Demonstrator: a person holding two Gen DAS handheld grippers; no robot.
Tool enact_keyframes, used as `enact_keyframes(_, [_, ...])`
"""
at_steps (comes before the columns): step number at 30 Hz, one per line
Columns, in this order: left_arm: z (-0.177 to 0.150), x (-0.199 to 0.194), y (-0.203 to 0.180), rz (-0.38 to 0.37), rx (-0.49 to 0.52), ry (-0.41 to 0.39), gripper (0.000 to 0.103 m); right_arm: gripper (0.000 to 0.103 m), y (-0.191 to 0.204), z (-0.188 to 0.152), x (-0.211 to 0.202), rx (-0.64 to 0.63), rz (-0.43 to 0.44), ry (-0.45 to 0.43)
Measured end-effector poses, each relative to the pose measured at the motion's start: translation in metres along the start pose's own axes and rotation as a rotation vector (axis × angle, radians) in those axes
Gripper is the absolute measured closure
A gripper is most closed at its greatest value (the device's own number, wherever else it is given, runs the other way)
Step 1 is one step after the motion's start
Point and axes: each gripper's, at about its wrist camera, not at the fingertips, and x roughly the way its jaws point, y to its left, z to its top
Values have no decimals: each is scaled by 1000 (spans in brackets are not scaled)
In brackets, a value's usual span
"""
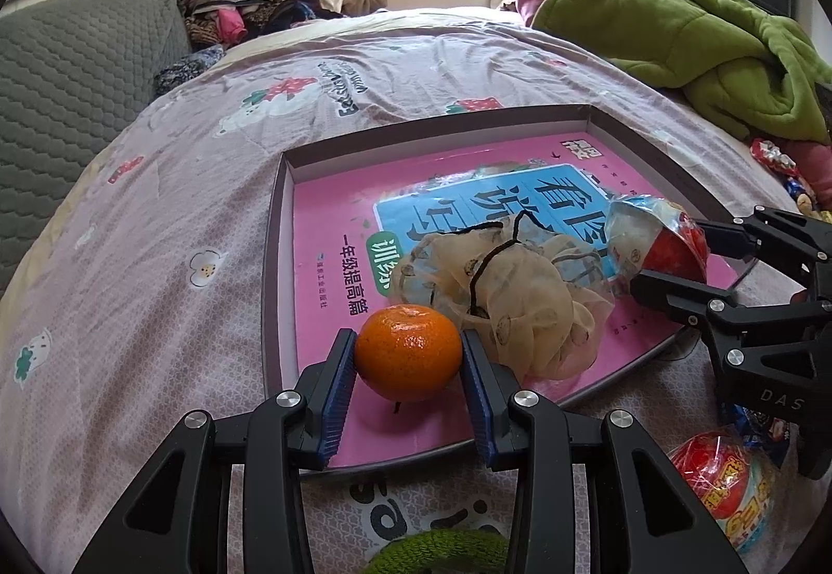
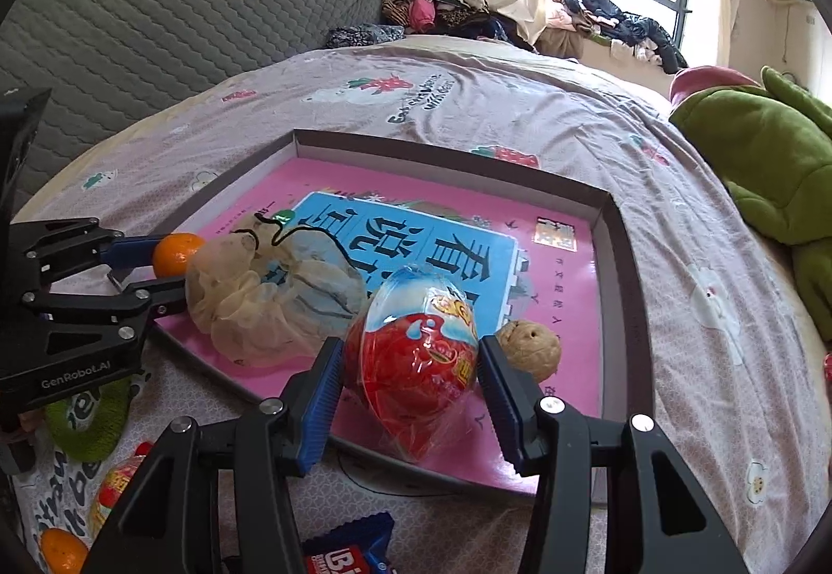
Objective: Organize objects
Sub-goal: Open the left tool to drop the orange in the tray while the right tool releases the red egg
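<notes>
We are holding, left to right: mandarin (image 1: 408, 351), clamped in the left tool (image 1: 408, 361) over the tray's (image 1: 275, 231) near-left corner; mesh pouch (image 1: 499, 293) lying between; wrapped toy egg (image 2: 413, 355), clamped in the right tool (image 2: 411, 392), long axis tilted, walnut (image 2: 530, 349) just beside.

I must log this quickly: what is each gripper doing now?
Left gripper: shut on the tangerine.
Right gripper: shut on the wrapped toy egg.

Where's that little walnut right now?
In the right wrist view, the walnut sits on the pink book inside the shallow box, just right of the wrapped toy egg held by the right gripper.
</notes>
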Motion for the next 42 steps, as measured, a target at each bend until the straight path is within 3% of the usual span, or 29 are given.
enact_keyframes(21, [1,-3,2,0,-15,9,62,51,-3,0,-1,17,-14,21])
enact_keyframes(27, [2,-3,4,-3,-28,19,62,47,-6,1,-2,35,-1,30])
enact_keyframes(42, [5,-9,6,-3,-43,9,58,46,-6,5,-14,60,8,2])
